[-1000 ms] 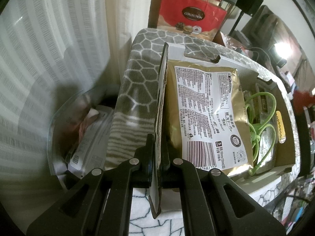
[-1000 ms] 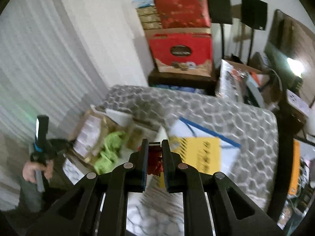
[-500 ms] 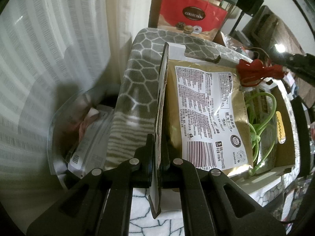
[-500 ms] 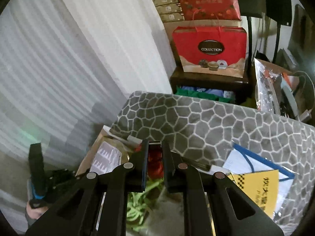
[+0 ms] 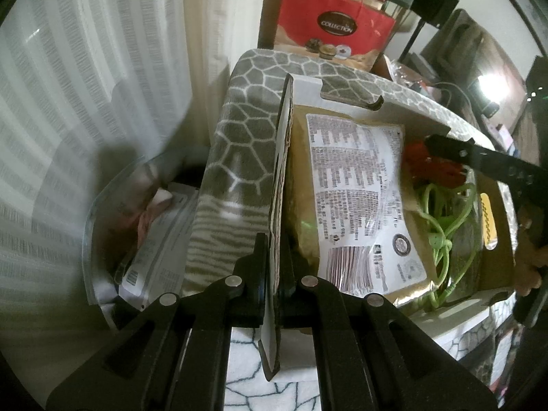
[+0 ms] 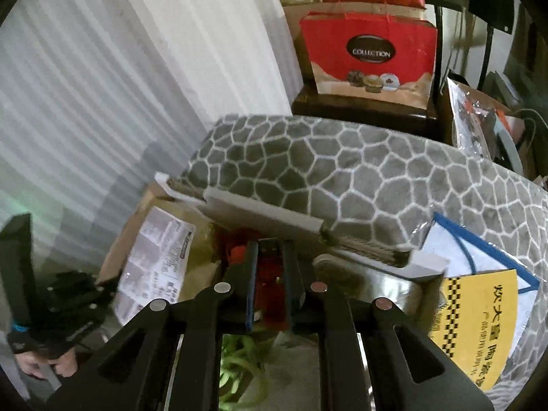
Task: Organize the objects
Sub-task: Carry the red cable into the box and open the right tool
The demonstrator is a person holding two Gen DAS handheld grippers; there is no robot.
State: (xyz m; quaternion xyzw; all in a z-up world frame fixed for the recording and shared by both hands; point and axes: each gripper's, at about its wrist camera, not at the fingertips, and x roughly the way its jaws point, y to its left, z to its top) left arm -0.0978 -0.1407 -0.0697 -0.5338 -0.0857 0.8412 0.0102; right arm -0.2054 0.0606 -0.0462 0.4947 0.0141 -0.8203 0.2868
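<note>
- Cardboard box (image 5: 496, 253), standing on the grey honeycomb-patterned blanket (image 5: 239, 130), serves as the landmark; every place below is given from it.
- One side flap (image 5: 279, 205) of the box is pinched edge-on by the left gripper (image 5: 278, 294), whose jaws are clenched flat on the card, so the box is kept open and steady.
- A red tasselled ornament (image 6: 270, 287) is grasped between the jaws of the right gripper (image 6: 269, 284); its pads are seen pressing on it from both sides.
- A second ago this ornament was held over the blanket well outside the box; half a second ago it hung above the box's far rim; now it has been brought down inside the box opening.
- In the left wrist view the ornament (image 5: 431, 167) is seen just beside the gold pouch with the white label (image 5: 356, 205), above the green cord (image 5: 445, 226) lying on the box floor.
- The ornament is judged not yet deposited: no release is shown, and whether it touches the cord cannot be told.
- The yellow leaflet in its clear sleeve (image 6: 476, 322) lies outside the box on the blanket, and appears yet to be sorted.
- Opening of the jaws over the free floor beside the pouch is judged the next need.
</note>
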